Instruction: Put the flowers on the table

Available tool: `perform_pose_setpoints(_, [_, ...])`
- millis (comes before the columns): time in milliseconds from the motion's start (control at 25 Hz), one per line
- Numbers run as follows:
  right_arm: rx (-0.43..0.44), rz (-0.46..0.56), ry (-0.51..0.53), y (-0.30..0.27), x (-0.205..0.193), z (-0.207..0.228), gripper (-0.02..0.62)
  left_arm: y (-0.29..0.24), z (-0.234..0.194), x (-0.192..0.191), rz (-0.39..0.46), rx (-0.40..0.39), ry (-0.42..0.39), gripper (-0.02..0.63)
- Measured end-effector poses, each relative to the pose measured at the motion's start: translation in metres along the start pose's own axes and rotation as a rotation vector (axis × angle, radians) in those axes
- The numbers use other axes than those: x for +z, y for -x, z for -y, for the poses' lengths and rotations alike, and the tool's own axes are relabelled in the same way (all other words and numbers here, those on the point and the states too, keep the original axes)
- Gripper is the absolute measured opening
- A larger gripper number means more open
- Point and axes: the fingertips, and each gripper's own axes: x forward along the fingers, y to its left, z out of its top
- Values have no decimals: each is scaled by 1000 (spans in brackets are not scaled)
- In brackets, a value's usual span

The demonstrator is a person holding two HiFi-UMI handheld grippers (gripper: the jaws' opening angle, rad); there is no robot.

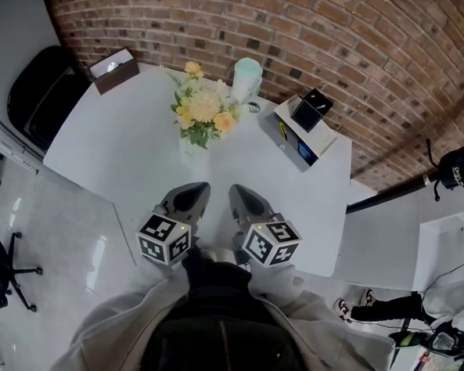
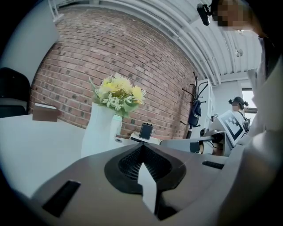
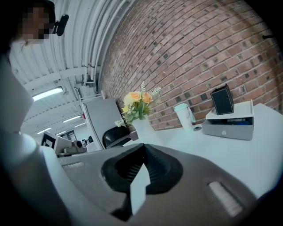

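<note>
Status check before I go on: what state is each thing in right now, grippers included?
left gripper: shut, empty.
right gripper: shut, empty.
flowers: upright in their white vase on the table, untouched.
lidded cup: upright, lid on.
black device: standing upright on the grey box.

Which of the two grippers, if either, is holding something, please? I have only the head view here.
Observer: Neither. In its own view the left gripper has its jaws together, with nothing between them.
Operator: Thank you. And the other one?
Observer: The right gripper is shut as well, and empty.
Operator: Are the flowers standing properly? From above I cannot tell.
Observer: Yes. Seen from the side, the flowers stand upright in a tall white vase on the table.
</note>
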Motion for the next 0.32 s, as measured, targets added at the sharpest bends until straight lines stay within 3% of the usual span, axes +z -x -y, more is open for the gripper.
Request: perform_pose_setpoints(320, [-17, 28, 5, -1, 6, 7, -2, -5, -4, -12, -30, 7, 3, 3])
